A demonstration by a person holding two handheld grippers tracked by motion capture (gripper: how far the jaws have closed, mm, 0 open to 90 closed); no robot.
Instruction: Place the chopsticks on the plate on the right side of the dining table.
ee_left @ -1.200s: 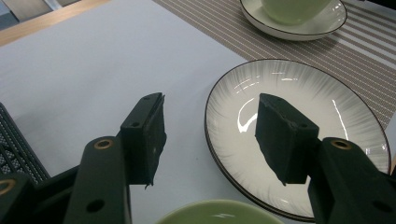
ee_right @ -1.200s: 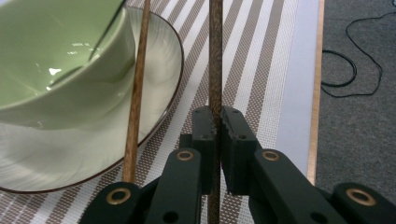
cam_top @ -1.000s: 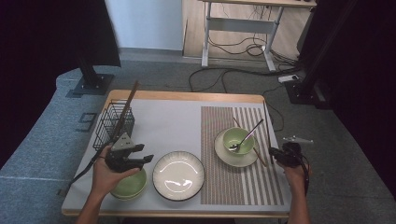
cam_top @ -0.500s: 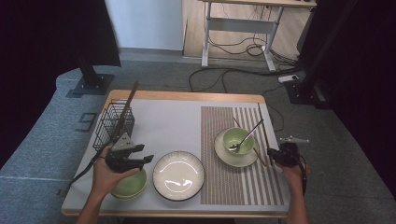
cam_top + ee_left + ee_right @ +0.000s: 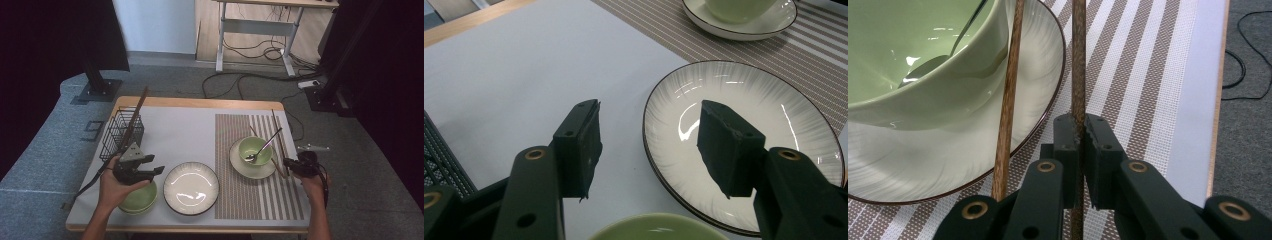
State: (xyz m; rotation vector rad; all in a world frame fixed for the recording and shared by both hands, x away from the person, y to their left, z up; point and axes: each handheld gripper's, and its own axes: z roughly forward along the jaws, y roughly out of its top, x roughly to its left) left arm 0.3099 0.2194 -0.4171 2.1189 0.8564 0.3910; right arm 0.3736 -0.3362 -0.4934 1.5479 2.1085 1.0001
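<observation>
Your right gripper [image 5: 1082, 125] is pinched shut on one dark wooden chopstick [image 5: 1078, 60] lying on the striped woven placemat [image 5: 1143, 75] just beside the saucer [image 5: 1048, 65]; its paler twin [image 5: 1009, 90] leans on the saucer's rim. Next, I judge, you lift it straight and clear of the glossy green bowl [image 5: 913, 55]. Your left gripper [image 5: 649, 145] hangs wide, holding nothing, above the ribbed white plate [image 5: 804, 130].

you've got a dark rough-grained wooden chopstick [image 5: 1078, 65] in the matt black plastic right gripper [image 5: 1082, 131], a second wooden chopstick [image 5: 1007, 95] beside it. green bowl [image 5: 908, 55] and saucer [image 5: 948, 150] look glossy glazed ceramic, spoon [image 5: 262, 146] shiny metal. placemat [image 5: 1143, 85] is coarse woven striped cloth. white plate [image 5: 744, 100] glossy, ribbed. wire basket [image 5: 120, 132] matt black metal. left gripper [image 5: 649, 145] pads matt, rubbery
</observation>
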